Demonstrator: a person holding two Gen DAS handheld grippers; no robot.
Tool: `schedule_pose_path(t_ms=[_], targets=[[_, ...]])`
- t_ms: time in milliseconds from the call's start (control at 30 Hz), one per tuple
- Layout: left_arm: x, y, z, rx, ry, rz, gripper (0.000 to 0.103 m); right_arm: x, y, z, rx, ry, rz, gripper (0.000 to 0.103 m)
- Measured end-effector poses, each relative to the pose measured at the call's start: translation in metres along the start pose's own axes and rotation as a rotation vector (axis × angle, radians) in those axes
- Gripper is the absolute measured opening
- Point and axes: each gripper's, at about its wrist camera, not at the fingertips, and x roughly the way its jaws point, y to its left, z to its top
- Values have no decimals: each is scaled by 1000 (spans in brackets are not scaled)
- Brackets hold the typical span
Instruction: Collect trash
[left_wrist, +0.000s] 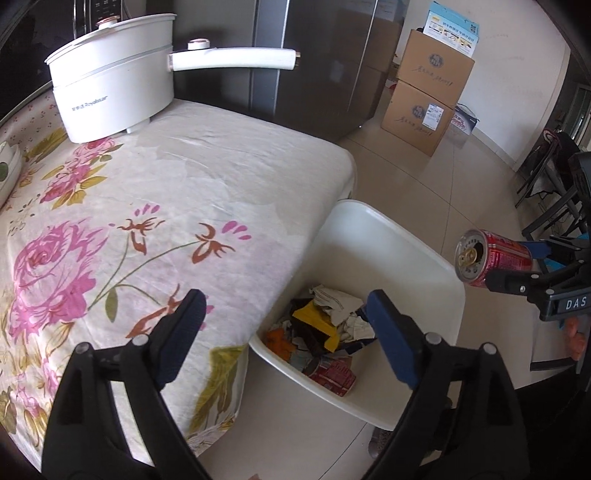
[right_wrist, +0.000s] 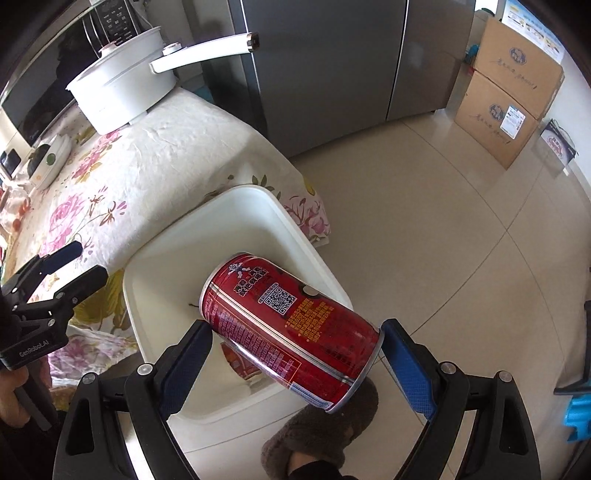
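- A tiled floor (right_wrist: 424, 229) is seen beside a table under a floral cloth (left_wrist: 155, 236); a white bin (left_wrist: 388, 258) stands against its edge.
- Two grippers are counted: the left gripper (left_wrist: 284, 325) is spread wide with nothing between its fingers, above the bin; the right gripper (right_wrist: 295, 354) is clenched lengthwise on a red can (right_wrist: 291, 325) over the bin.
- Two red cans are counted; the second can (left_wrist: 332, 373) lies in the bin among paper scraps, plain only in the left view.
- A slipper (right_wrist: 325, 432) appears only in the right view, partly hidden by the held can.
- Two stacked cartons (left_wrist: 428, 92) are seen; their print is unreadable.
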Motion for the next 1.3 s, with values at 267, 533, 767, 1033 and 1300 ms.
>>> schedule_pose_path(t_ms=[267,533,767,1033,1300], targets=[[-14,16,-6,-31,6,47,101,-7,16,7,0,-35,65,94],[-40,44,-20,-74,21,83,102,-17,36,13,-13,-57,97,102],[-74,63,-38,-115,-2,124,102,-23,62,4,-60,-55,108,102],[-118,62,-66,-155,-39,204,102,-41,94,-23,-125,-95,105,102],[-160,50,-108,-184,-113,275,102,-70,123,-66,-165,-205,61,102]])
